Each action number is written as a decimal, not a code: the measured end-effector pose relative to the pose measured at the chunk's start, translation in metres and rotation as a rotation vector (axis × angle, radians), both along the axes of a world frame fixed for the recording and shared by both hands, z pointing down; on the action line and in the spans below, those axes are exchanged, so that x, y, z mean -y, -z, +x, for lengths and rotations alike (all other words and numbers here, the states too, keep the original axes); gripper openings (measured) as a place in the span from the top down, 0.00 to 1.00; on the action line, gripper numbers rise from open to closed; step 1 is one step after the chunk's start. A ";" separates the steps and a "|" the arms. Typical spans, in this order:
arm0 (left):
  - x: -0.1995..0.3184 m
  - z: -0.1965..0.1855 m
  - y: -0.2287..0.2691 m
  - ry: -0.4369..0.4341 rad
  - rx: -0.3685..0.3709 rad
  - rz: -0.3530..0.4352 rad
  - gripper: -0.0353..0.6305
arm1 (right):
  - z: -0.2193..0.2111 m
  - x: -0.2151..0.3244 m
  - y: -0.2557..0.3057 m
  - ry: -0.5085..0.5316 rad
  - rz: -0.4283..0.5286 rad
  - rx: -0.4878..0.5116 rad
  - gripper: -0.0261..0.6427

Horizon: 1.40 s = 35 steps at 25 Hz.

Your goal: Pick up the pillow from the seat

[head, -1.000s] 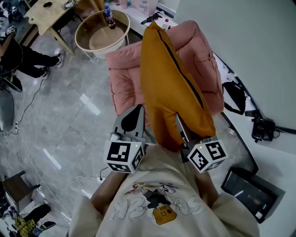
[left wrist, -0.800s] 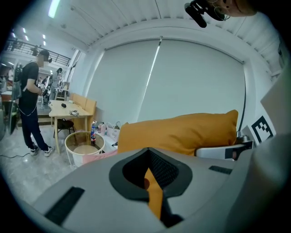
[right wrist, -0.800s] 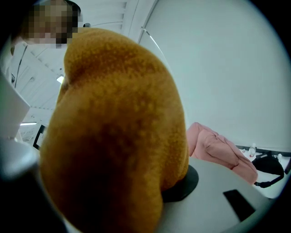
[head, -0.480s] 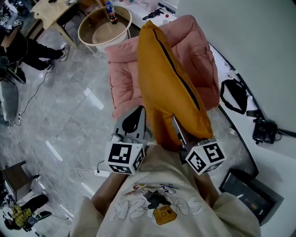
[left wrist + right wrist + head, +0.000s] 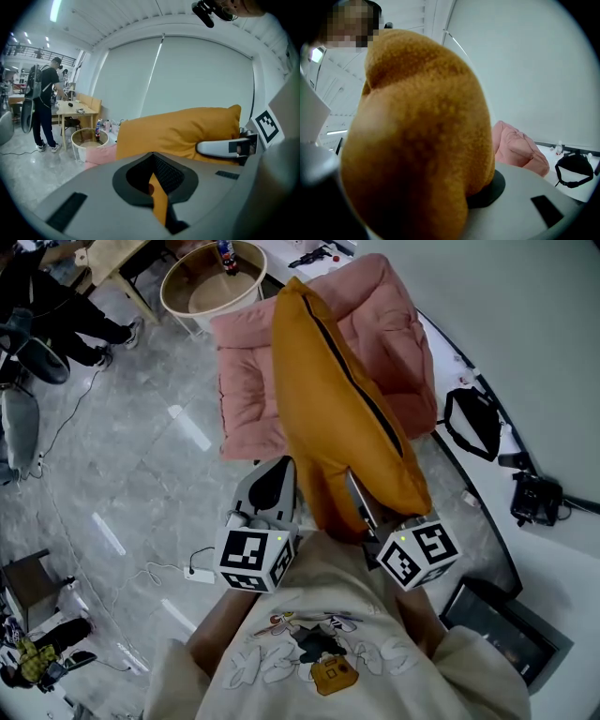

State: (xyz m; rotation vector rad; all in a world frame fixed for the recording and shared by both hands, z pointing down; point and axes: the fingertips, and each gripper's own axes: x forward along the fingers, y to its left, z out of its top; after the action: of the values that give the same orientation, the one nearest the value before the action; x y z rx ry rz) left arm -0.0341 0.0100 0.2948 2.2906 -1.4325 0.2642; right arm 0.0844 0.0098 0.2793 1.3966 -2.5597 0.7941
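While the person is looking steeply down in the head view, both hands are holding the mustard pillow (image 5: 342,418) up on edge. Its zip seam is facing upward and its far end is hanging over the pink padded seat (image 5: 248,390), raised off it. The left gripper (image 5: 281,474) is gripping the pillow's near left side and the right gripper (image 5: 358,491) is gripping its near right side, both just ahead of the person's cream shirt (image 5: 319,652). A low round counter (image 5: 178,306) carrying a bottle (image 5: 225,254) is standing beyond the seat, and a black bag (image 5: 473,423) is lying on the white counter (image 5: 562,559) to the right. In the left gripper view, the jaws are standing almost together, pinching a thin fold of the orange fabric. The pillow's body is stretching across to the right gripper's jaw, which is pressing on its far corner. Another person (image 5: 44,108) is standing at a wooden counter (image 5: 77,111) in the background. In the right gripper view, the jaws are standing partly apart, clamping a thick bulge of the pillow that is filling most of the frame, with the pink seat showing beyond and below it.
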 end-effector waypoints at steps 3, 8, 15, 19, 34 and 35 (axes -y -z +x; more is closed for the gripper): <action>-0.021 0.008 0.002 0.019 -0.009 0.007 0.94 | 0.008 -0.019 0.001 0.009 0.000 -0.004 0.63; -0.054 0.023 0.001 0.035 -0.011 0.016 0.94 | 0.017 -0.043 0.004 0.037 0.006 0.007 0.63; -0.097 0.017 -0.002 0.097 0.004 0.002 0.94 | 0.010 -0.074 -0.002 0.106 -0.022 0.022 0.62; -0.102 0.006 -0.004 0.120 -0.005 0.003 0.94 | -0.001 -0.081 -0.003 0.140 -0.018 0.012 0.62; -0.100 0.018 0.020 0.090 0.016 0.071 0.94 | 0.008 -0.086 -0.011 0.128 -0.027 -0.011 0.62; -0.101 0.019 0.022 0.088 0.017 0.073 0.94 | 0.010 -0.088 -0.010 0.130 -0.027 -0.011 0.62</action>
State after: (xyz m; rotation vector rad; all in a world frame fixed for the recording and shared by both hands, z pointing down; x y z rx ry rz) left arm -0.0152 0.1111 0.2726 2.2810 -1.5711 0.2089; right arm 0.0943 0.0973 0.2894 1.2088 -2.5900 0.7943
